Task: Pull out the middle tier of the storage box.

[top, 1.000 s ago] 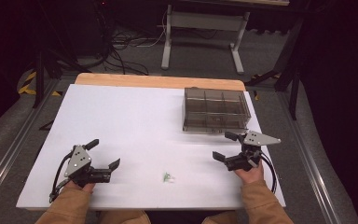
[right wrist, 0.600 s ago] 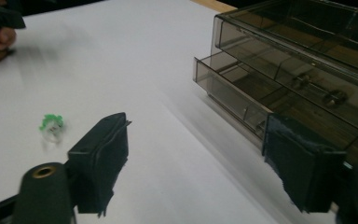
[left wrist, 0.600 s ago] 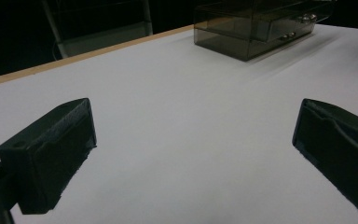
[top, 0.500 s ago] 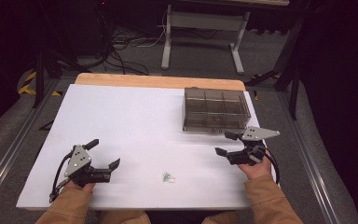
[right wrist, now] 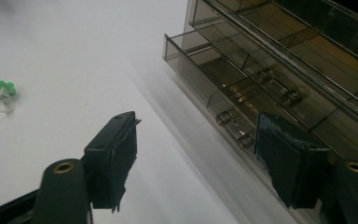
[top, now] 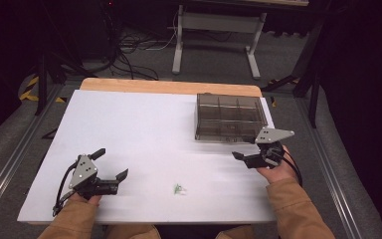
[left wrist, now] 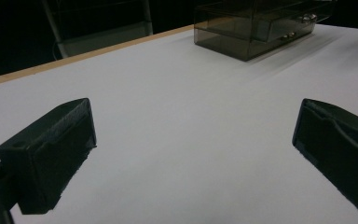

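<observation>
1. The right gripper (top: 239,158) hangs at the near side of the smoky plastic drawer box (top: 230,117), which stands at the far right of the white table (top: 144,129).
2. Its jaws have just been closing and now stand part-way apart. In the right gripper view the gripper (right wrist: 198,149) has nothing between its pads: one jaw is over bare table, the other in front of the box's lower front.
3. In that view the lower drawer (right wrist: 223,88) looks pulled out a little, with small metal knobs (right wrist: 235,128) on the front just beside the right-hand jaw. Whether the pad touches the box I cannot tell.
4. The left gripper (top: 110,167) rests low at the near left of the table, jaws spread wide and empty. In the left gripper view, bare table lies between its jaws.
5. A small clear piece with a green tip (top: 178,188) lies loose on the table near the front edge, between the two grippers and apart from both. It also shows at the left of the right gripper view (right wrist: 0,93).
6. My reading: the work turns on the drawer and this small piece. The drawer seems open or nearly so; the piece is not yet picked up, so lifting it, placing it in a compartment and shutting the drawer are likely left.
</observation>
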`<action>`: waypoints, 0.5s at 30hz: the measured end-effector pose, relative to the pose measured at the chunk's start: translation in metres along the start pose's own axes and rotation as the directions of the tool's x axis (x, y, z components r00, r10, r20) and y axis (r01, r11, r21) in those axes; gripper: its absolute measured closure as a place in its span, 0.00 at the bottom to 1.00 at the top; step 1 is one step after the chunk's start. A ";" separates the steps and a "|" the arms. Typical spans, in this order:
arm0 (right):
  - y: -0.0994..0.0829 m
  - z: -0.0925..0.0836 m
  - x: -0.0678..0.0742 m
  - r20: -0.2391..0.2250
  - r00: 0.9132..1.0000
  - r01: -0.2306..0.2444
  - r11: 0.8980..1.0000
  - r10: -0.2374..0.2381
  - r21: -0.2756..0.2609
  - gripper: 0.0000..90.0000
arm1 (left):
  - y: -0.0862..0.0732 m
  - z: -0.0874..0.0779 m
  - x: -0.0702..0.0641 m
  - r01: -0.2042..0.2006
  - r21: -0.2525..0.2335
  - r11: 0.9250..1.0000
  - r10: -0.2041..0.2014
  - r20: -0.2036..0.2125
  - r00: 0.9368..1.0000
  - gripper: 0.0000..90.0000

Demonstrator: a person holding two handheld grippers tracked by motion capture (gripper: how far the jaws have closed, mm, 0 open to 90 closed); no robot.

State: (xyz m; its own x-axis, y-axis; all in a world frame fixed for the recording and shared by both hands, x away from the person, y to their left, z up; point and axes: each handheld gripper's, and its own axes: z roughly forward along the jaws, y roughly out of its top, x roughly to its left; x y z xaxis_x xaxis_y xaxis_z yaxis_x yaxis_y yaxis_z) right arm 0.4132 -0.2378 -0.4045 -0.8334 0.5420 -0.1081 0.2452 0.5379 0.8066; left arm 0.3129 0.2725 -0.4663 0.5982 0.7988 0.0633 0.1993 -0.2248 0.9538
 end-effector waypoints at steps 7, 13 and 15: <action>0.004 0.007 -0.006 0.017 1.000 0.023 0.998 -0.024 0.051 0.38 | 0.000 0.000 0.000 -0.001 0.000 1.000 0.001 0.001 1.000 0.00; 0.008 0.017 -0.012 0.029 0.997 0.061 0.992 -0.065 0.112 0.38 | 0.000 0.000 0.000 -0.002 0.002 1.000 0.002 0.003 1.000 0.00; 0.010 0.019 -0.014 0.035 0.996 0.077 0.988 -0.082 0.132 0.38 | 0.000 0.000 0.000 -0.001 -0.002 1.000 0.001 0.002 1.000 0.00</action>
State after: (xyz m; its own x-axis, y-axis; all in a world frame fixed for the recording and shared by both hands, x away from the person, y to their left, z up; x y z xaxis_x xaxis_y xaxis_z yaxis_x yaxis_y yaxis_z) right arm 0.4368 -0.2275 -0.4065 -0.8330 0.5180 -0.1943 0.2434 0.6586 0.7121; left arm 0.3127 0.2724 -0.4664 0.6003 0.7972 0.0641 0.1970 -0.2250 0.9542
